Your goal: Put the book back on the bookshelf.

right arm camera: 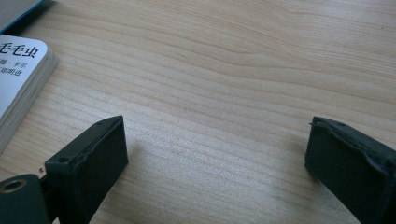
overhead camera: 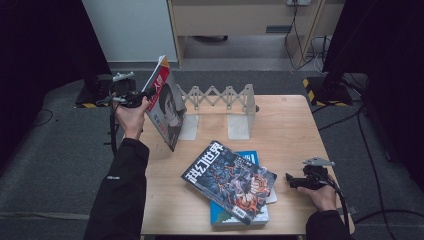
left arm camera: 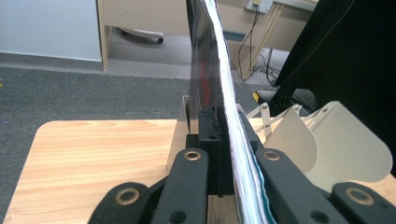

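Observation:
My left gripper [overhead camera: 145,96] is raised over the table's left rear and is shut on a red-covered magazine [overhead camera: 165,102], which hangs tilted just left of the white folding book rack [overhead camera: 220,97]. In the left gripper view the magazine [left arm camera: 217,65] stands edge-on between the jaws of that gripper [left arm camera: 227,128], with the rack's rounded dividers [left arm camera: 350,144] just beyond and to the right. My right gripper [overhead camera: 291,180] rests low at the table's right front, open. In the right gripper view nothing but bare wood lies between the wide-apart jaws of this gripper [right arm camera: 217,149].
A dark science-fiction magazine [overhead camera: 230,179] lies on a blue book [overhead camera: 239,215] at the front middle. A white book's corner [right arm camera: 18,79] lies left of the right gripper. Bare wood [overhead camera: 285,125] shows right of the rack. Cables cross the floor at the right.

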Demonstrator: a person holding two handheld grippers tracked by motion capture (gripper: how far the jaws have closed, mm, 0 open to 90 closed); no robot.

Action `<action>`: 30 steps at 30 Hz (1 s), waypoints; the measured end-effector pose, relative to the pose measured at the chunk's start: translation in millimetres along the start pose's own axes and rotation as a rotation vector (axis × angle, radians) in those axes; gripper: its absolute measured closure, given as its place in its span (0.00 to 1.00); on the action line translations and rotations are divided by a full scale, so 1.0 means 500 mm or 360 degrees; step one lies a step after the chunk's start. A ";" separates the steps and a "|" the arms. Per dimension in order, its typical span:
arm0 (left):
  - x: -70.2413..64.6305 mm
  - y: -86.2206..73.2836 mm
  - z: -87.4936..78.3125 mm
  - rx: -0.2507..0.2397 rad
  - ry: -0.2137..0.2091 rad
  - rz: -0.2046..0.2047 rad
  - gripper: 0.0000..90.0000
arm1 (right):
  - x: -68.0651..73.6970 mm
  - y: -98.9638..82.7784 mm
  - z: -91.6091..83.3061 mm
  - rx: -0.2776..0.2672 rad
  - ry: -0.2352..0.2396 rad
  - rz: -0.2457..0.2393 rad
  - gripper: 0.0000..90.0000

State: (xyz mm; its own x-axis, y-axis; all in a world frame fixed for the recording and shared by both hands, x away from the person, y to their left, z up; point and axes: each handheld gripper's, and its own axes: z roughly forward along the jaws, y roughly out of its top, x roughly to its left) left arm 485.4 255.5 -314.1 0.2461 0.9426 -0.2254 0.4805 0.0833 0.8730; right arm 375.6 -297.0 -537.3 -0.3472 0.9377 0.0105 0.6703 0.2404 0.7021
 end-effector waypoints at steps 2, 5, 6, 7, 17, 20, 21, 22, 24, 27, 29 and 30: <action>-0.003 -0.005 0.003 0.0005 0.0006 0.0013 0.95 | 0.000 0.000 0.000 0.0001 0.0001 -0.0002 0.06; -0.004 -0.014 0.005 -0.0011 0.0028 0.0026 0.95 | 0.000 0.000 0.000 0.0003 0.0004 -0.0001 0.06; -0.004 -0.016 0.006 -0.0015 0.0031 0.0025 0.95 | -0.001 0.000 0.000 0.0004 0.0006 -0.0010 0.06; -0.005 -0.017 0.006 -0.0014 0.0043 0.0030 0.95 | -0.001 0.000 0.000 0.0004 0.0006 -0.0010 0.06; -0.009 -0.039 0.017 0.0017 0.0057 0.0053 0.95 | -0.001 0.000 0.000 0.0001 0.0008 -0.0012 0.06; -0.007 -0.042 0.016 0.0012 0.0054 0.0062 0.95 | -0.001 0.000 0.000 0.0002 0.0007 -0.0017 0.06; -0.007 -0.042 0.016 0.0012 0.0052 0.0066 0.95 | -0.001 0.000 0.000 0.0001 0.0006 -0.0017 0.06; -0.007 -0.042 0.016 0.0010 0.0048 0.0060 0.94 | -0.001 0.000 0.000 0.0001 0.0006 -0.0017 0.06; -0.008 -0.042 0.017 -0.0018 0.0035 0.0058 0.93 | -0.001 0.000 0.000 0.0001 0.0006 -0.0017 0.06; -0.013 -0.039 0.022 -0.0053 0.0025 0.0045 0.89 | -0.001 0.000 0.000 0.0003 0.0008 -0.0018 0.06; -0.016 -0.038 0.026 -0.0059 0.0030 0.0043 0.89 | -0.001 0.000 0.000 0.0004 0.0009 -0.0018 0.06; -0.017 -0.037 0.026 -0.0057 0.0038 0.0042 0.91 | -0.001 0.000 0.000 0.0001 0.0007 -0.0018 0.06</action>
State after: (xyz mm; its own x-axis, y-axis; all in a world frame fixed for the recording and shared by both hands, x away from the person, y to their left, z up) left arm 485.6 241.7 -333.9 0.2377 0.9522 -0.1921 0.4435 0.0695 0.8936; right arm 375.9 -297.3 -537.3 -0.3579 0.9338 0.0058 0.6668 0.2512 0.7016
